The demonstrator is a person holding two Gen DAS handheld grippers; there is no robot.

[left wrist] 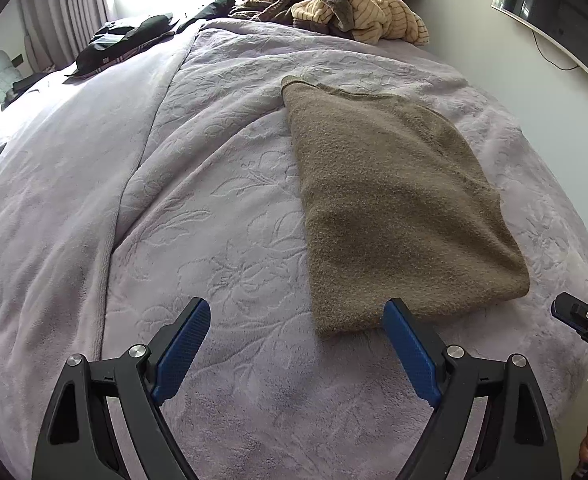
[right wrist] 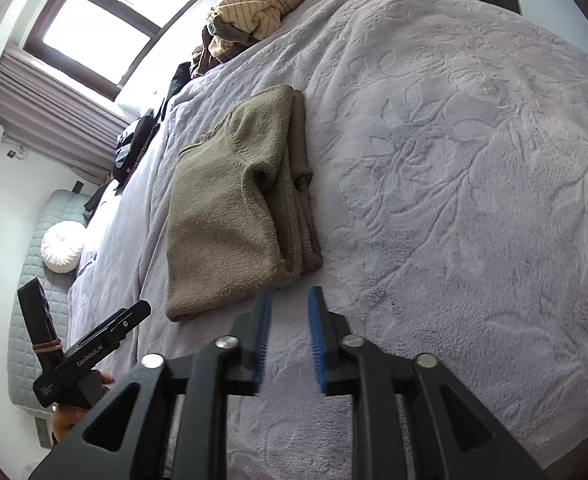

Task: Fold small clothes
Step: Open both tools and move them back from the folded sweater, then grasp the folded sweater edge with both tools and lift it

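Note:
A folded brown fleece garment (left wrist: 398, 204) lies flat on the lilac bedspread (left wrist: 197, 208). It also shows in the right wrist view (right wrist: 229, 208), with its stacked folded edges on its right side. My left gripper (left wrist: 298, 312) is open and empty, just short of the garment's near edge. Its right fingertip (left wrist: 398, 312) is at that edge. My right gripper (right wrist: 289, 300) is open by a narrow gap and empty, just below the garment's near right corner. The bedspread also shows in the right wrist view (right wrist: 454, 200).
A heap of striped cream and brown clothes (left wrist: 342, 8) lies at the far end of the bed, and also shows in the right wrist view (right wrist: 265, 4). Dark clothes (left wrist: 129, 40) lie at the far left. A wall screen (left wrist: 554, 12) hangs at right. The left gripper's body (right wrist: 93, 348) is at lower left.

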